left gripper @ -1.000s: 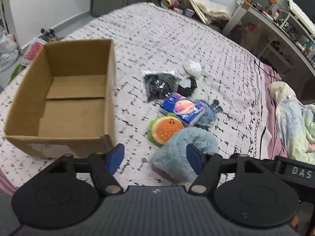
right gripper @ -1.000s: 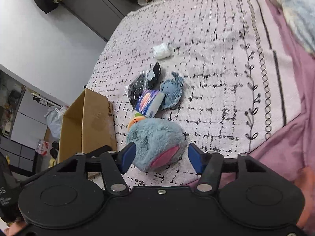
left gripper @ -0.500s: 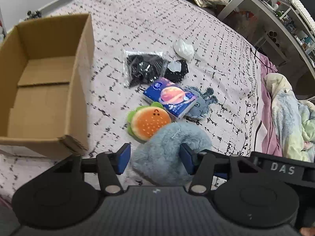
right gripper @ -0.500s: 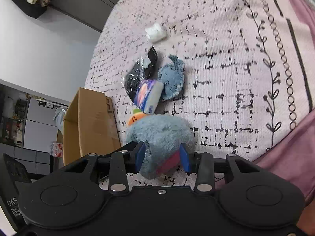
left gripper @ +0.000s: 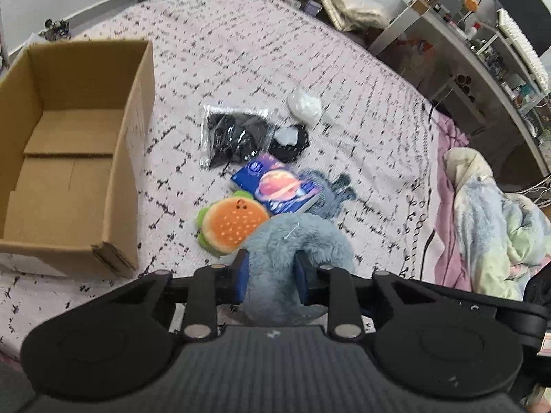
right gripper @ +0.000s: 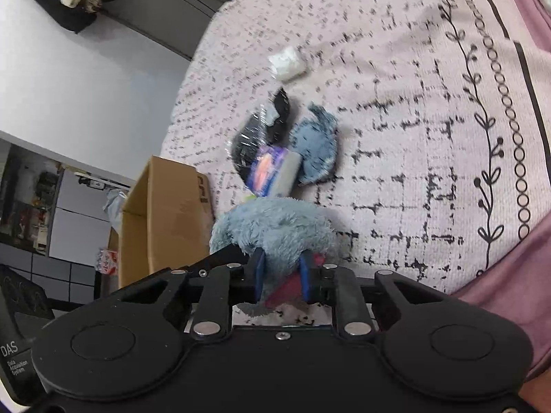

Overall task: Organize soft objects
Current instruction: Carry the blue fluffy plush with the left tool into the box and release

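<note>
the fluffy grey-blue plush toy [left gripper: 296, 241] lies low in the middle of the frame on the pink patterned bedspread [left gripper: 361, 144]. the left gripper [left gripper: 270, 275] pinches it tight. the right gripper [right gripper: 280, 275] is closing, its blue pads squeezing the same plush [right gripper: 275, 227]. an orange burger plush [left gripper: 230, 225] touches it; an open brown cardboard box [left gripper: 69, 158] sits at left.

On the bed [left gripper: 241, 51] the cardboard box [left gripper: 131, 158] stands at the left. Right of it lies a cluster — the burger plush [left gripper: 230, 225] nearest, touching the furry plush [left gripper: 296, 241]; the tissue pack [left gripper: 279, 187] behind them, overlapping a small plush [left gripper: 332, 196]; the plastic bag [left gripper: 232, 136] farther back, the white wad [left gripper: 304, 105] farthest.
</note>
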### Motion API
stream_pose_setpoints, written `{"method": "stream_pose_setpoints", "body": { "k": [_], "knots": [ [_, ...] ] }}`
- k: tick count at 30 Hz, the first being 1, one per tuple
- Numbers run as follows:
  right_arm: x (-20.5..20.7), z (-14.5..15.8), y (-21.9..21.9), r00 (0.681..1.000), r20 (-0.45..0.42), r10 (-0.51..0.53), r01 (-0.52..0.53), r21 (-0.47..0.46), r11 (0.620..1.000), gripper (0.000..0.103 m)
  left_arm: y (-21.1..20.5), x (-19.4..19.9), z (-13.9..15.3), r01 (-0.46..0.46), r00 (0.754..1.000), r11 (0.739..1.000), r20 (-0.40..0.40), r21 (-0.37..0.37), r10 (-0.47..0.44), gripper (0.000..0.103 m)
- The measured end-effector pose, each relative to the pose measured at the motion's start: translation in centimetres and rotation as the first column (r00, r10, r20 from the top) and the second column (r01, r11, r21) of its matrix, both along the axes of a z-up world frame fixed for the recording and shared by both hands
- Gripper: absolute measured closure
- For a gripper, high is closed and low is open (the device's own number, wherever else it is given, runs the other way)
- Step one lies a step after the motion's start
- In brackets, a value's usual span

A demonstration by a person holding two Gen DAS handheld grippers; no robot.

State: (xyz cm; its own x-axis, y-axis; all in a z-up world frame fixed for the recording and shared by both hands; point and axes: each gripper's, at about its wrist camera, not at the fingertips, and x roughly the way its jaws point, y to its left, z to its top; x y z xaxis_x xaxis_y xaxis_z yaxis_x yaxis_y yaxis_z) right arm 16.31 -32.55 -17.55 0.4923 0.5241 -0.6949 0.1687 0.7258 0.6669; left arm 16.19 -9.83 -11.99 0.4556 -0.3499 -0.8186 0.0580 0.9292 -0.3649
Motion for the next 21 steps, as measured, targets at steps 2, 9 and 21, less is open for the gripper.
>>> {"method": "stream_pose_setpoints", "body": {
  "k": [2,9,21],
  "knots": [
    [-0.5,0.6,-0.1,1.000,0.028,0.004,-0.004,-0.002,1.000,0.083,0.1,-0.4,0.6,0.001,1.000,1.000,0.018,-0.005,-0.001,0.077],
    [-1.9,2.9,0.3,0.992,0.123,0.022,-0.021,-0.010,1.000,0.083,0.8,-2.1,2.9,-0.004,0.995,1.000,0.095,-0.018,0.006,0.077],
    [-3.9,6.7,2.9,0.966,0.238,0.103,-0.100,-0.022,0.995,0.083,4.0,-5.3,7.1,-0.052,0.984,0.998,0.166,-0.040,0.058,0.077]
  ]
}}
